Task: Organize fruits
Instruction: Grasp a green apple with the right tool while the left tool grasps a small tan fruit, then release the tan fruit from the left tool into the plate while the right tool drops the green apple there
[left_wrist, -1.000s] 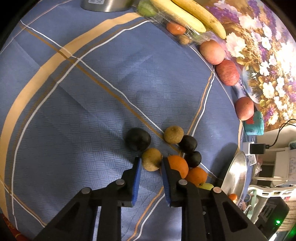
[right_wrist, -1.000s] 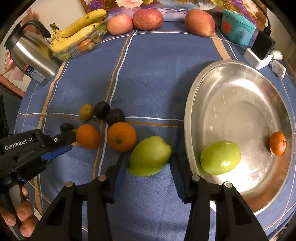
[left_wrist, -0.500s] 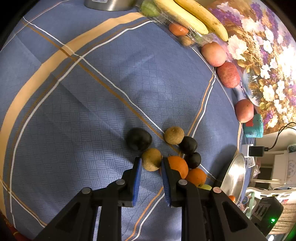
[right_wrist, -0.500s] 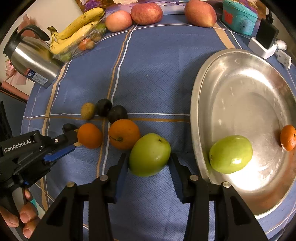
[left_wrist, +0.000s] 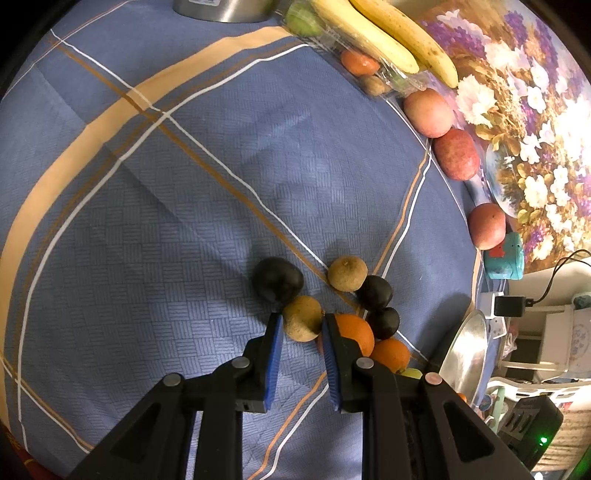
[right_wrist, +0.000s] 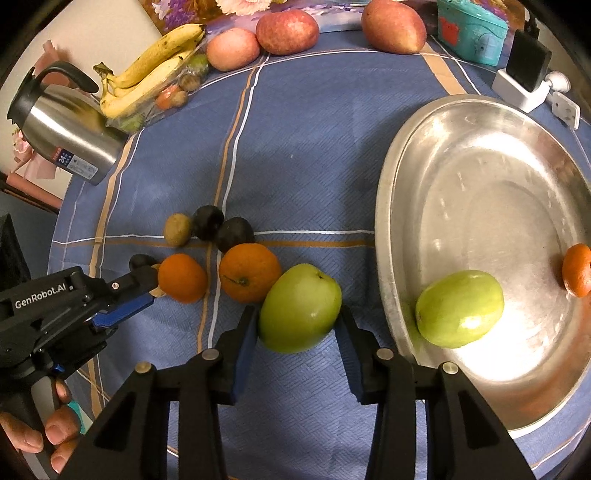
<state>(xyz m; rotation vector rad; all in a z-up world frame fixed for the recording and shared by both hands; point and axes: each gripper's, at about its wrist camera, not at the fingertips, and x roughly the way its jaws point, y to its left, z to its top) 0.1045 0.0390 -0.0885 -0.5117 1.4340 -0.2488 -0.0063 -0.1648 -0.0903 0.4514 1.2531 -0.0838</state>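
My right gripper (right_wrist: 297, 326) is shut on a green apple (right_wrist: 300, 307), just left of the steel tray (right_wrist: 391, 206). The tray holds another green apple (right_wrist: 459, 309) and a small orange (right_wrist: 577, 270). My left gripper (left_wrist: 300, 325) is shut on a small brown fruit (left_wrist: 302, 318) on the blue cloth; it also shows in the right wrist view (right_wrist: 147, 284). Beside it lie two oranges (right_wrist: 249, 272) (right_wrist: 182, 277), dark round fruits (left_wrist: 277, 278) (right_wrist: 234, 233) and another brown fruit (left_wrist: 347, 272).
A steel kettle (right_wrist: 66, 136) stands at the back left. Bananas (right_wrist: 147, 79) in a clear pack and three red fruits (right_wrist: 287, 32) line the far edge. A teal box (right_wrist: 469, 29) and a charger (right_wrist: 524, 79) sit at the back right.
My right gripper closed on the green apple, which has tilted up and shifted slightly right toward the tray. My left gripper has stayed around the brown fruit.
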